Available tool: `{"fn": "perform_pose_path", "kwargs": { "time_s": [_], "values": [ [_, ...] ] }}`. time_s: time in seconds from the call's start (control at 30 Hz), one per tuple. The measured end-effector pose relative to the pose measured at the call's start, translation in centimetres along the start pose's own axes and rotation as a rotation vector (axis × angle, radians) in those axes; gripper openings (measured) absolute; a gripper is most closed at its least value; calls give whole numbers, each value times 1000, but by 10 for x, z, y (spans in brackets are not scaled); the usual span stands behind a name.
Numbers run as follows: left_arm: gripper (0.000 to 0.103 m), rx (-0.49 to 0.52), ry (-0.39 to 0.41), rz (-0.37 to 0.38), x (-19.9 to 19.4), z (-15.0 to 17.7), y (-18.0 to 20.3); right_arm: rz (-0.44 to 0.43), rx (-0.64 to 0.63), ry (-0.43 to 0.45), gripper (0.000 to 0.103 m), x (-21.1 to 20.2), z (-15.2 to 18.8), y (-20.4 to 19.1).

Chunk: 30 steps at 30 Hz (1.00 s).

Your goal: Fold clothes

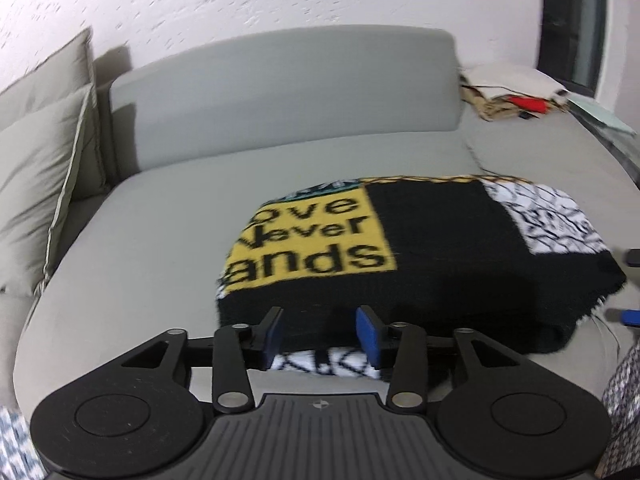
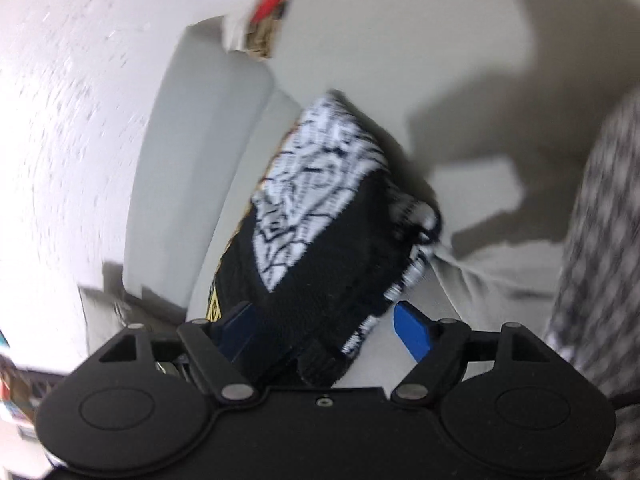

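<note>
— Blue pads of the left tool point(image 1: 322, 332) are standing partly apart, gripping nothing; the folded sweater point(image 1: 420, 256) is lying just ahead of them on the grey sofa point(image 1: 160, 216), its near black edge level with the fingertips.

— And the right tool point(image 2: 326, 326)?

— Its jaws are gaping wide with the sweater's end point(image 2: 332, 232) sitting loosely between them, pads not pressing. The bundle's long axis is running across the left tool's front, so each tool is flanking one end.

— Looks?

— Thick knit, black with a yellow lettered panel and white patterned patches.
</note>
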<state>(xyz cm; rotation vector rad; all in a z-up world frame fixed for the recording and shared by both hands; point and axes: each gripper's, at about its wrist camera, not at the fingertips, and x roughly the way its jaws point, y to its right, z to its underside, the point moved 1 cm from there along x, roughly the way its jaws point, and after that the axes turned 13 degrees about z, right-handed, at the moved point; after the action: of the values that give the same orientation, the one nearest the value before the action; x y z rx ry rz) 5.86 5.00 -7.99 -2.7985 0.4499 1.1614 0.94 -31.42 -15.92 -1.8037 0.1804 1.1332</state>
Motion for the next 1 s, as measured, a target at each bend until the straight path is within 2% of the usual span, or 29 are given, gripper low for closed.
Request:
{"fn": "perform_pose_path", "kwargs": {
  "time_s": [0.17, 0.27, 0.37, 0.47, 0.57, 0.7, 0.73, 0.8, 0.83, 0.9, 1.0],
  "values": [
    [58, 0, -42, -2, 12, 4, 17, -33, 105, -32, 76, 29, 4, 16],
    [60, -4, -60, -3, 16, 7, 20, -62, 161, -24, 72, 42, 3, 28],
    [61, 1, -71, -11, 18, 11, 22, -115, 216, 44, 63, 46, 4, 42],
    [61, -11, -79, -23, 19, 12, 19, -154, 238, 105, 65, 56, 3, 49],
    [61, -20, -77, -29, 18, 10, 15, -144, 226, 188, 65, 65, 0, 45],
    [62, -33, -71, -37, 15, 9, 8, -102, 302, 230, 68, 75, -7, 39],
    [62, -37, -70, -40, 14, 9, 7, -90, 322, 236, 66, 77, -9, 36],
    [62, -46, -66, -43, 11, 10, 3, -101, 343, 225, 46, 77, -10, 33],
    [62, -50, -63, -45, 10, 10, 1, -123, 338, 225, 42, 76, -10, 32],
    [62, -59, -62, -43, 9, 11, -1, -112, 276, 234, 40, 69, -14, 24],
    [62, -71, -61, -35, 5, 12, -4, -53, 157, 255, 35, 54, -25, 9]
  ]
}}
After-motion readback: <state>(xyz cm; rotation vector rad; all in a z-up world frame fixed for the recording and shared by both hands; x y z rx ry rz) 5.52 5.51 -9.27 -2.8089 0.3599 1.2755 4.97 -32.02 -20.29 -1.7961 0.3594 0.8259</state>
